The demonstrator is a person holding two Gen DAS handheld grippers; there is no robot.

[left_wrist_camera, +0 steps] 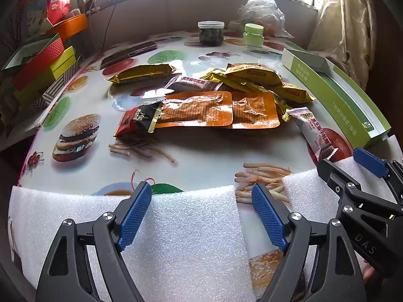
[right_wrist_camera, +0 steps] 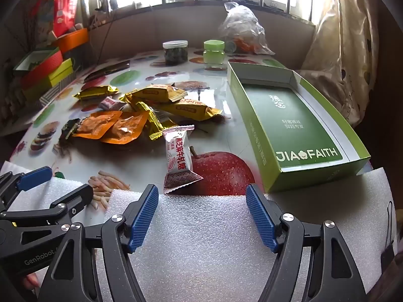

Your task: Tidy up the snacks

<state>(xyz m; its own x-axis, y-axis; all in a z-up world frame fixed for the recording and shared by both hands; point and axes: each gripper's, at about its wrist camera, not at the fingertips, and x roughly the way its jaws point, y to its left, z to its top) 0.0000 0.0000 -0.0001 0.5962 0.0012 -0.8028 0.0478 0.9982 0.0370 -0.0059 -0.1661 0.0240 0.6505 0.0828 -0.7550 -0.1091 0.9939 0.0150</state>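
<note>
A pile of snack packets lies mid-table: two orange flat pouches (left_wrist_camera: 219, 110) (right_wrist_camera: 113, 125), yellow packets (left_wrist_camera: 254, 74) (right_wrist_camera: 161, 93), a red-black packet (left_wrist_camera: 137, 122) and a white-pink candy packet (left_wrist_camera: 314, 133) (right_wrist_camera: 177, 156) nearest the front. An open green box (right_wrist_camera: 297, 125) (left_wrist_camera: 352, 105) stands empty at the right. My left gripper (left_wrist_camera: 201, 216) is open and empty over white foam (left_wrist_camera: 186, 239) at the table's front edge. My right gripper (right_wrist_camera: 202, 216) is open and empty just behind the candy packet, beside the box.
A dark-filled jar (left_wrist_camera: 211, 33) and a green jar (left_wrist_camera: 254, 35) stand at the back with a plastic bag (left_wrist_camera: 262, 10). Stacked coloured boxes (left_wrist_camera: 40, 60) line the left edge. A phone (left_wrist_camera: 128, 54) lies at the back left. A curtain (right_wrist_camera: 347, 50) hangs on the right.
</note>
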